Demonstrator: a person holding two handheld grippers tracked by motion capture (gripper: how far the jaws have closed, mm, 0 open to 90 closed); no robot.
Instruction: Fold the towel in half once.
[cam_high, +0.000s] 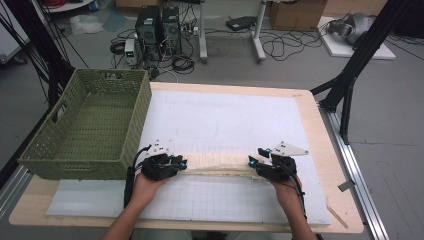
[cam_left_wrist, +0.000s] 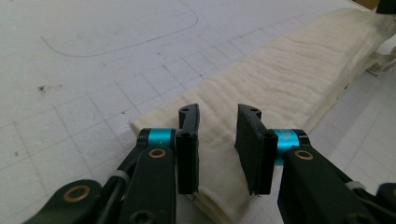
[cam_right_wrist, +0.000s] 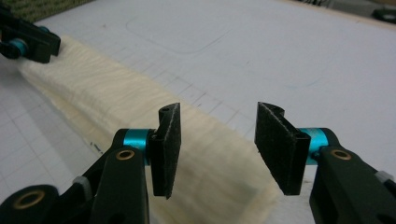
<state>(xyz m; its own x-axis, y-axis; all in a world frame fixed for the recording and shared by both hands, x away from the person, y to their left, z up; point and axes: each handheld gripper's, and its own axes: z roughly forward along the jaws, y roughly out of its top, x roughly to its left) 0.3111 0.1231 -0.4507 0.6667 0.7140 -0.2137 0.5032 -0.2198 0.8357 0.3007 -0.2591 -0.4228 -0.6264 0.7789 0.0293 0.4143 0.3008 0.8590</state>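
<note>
Beside the green basket (cam_high: 85, 125), our left gripper (cam_left_wrist: 218, 140) and right gripper (cam_right_wrist: 215, 140) stand spread over the folded cream cloth (cam_high: 217, 164): soft, light, limp; best pinched at its ends.

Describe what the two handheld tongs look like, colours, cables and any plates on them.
Both the left tongs and right tongs have black bodies with turquoise collars behind flat black jaw pads and brass-coloured rivets at the linkage pivots. A black cable trails back from each along the forearm. Each carries a pale grey three-cornered plate on top. No sleeves reach the wrists.
</note>
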